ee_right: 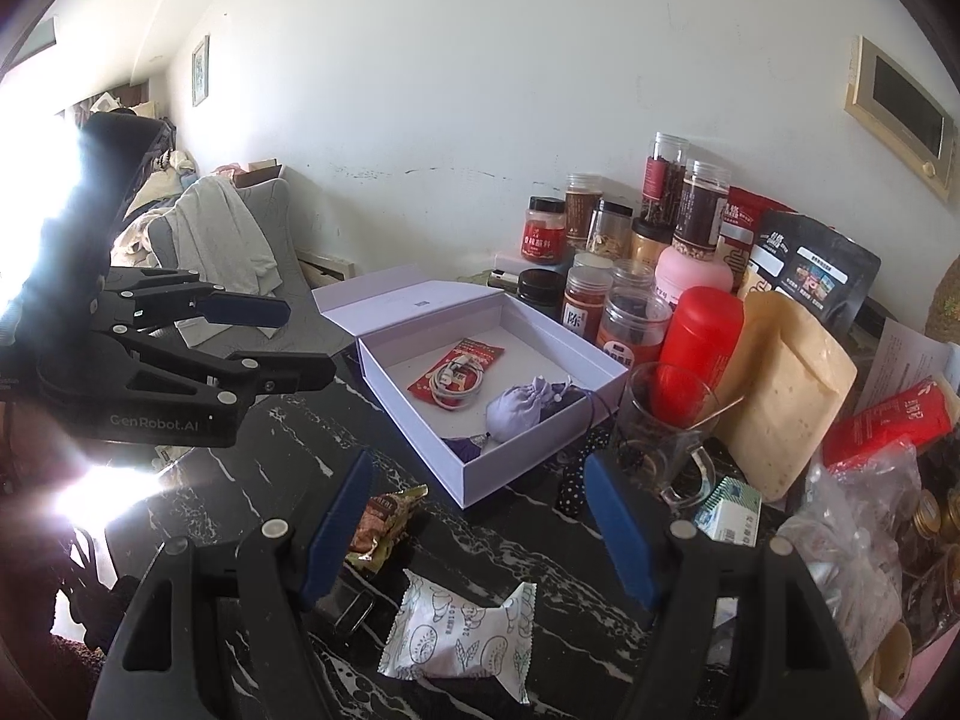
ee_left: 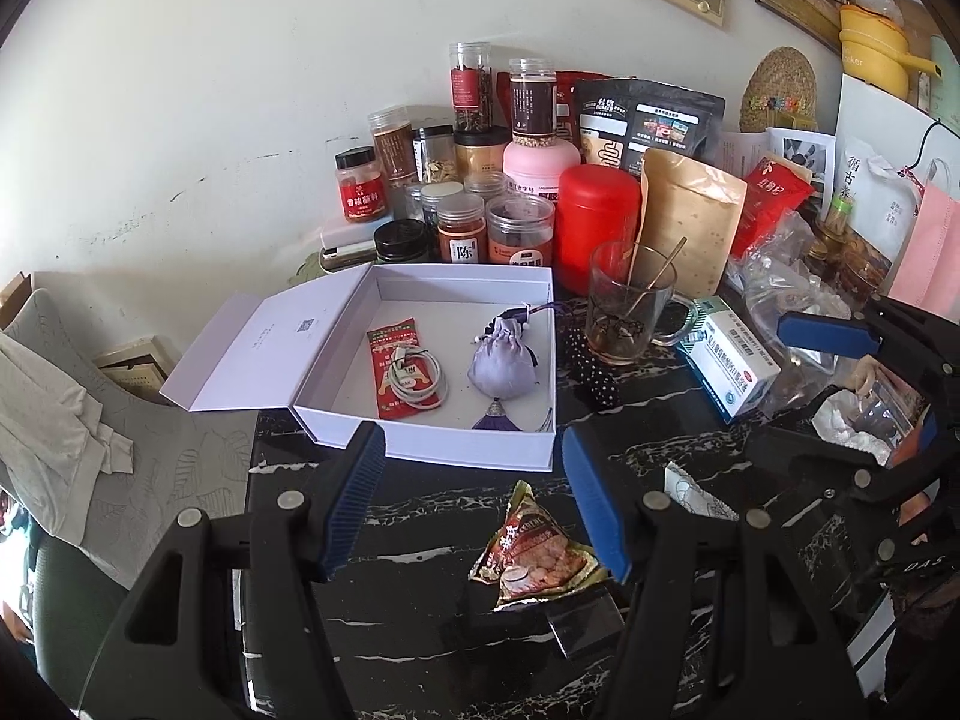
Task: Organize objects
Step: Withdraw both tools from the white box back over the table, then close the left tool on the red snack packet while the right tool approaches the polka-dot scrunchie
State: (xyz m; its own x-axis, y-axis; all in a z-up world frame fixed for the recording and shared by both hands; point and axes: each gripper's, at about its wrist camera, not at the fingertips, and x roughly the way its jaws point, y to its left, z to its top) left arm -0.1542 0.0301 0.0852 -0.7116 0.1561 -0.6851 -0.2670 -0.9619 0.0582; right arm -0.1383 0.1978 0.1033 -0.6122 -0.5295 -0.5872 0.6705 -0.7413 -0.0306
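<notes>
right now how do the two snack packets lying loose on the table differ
The brown snack packet is glossy foil, printed in brown and gold with a food photo; the white snack packet is matte white with grey line drawings. The brown one looks crumpled and roughly triangular; the white one is a flatter, puffed rectangle. The brown one lies nearer the left tool, the white one below the right tool. Both lie sealed on the black marble table, outside the box.

"GenRobot.AI" on left gripper (ee_right: pixel 303 345), "陈" on jar (ee_left: pixel 461 229)

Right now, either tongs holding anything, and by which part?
Nothing held. Left tongs open above the brown snack packet; right tongs open above the white snack packet.
</notes>
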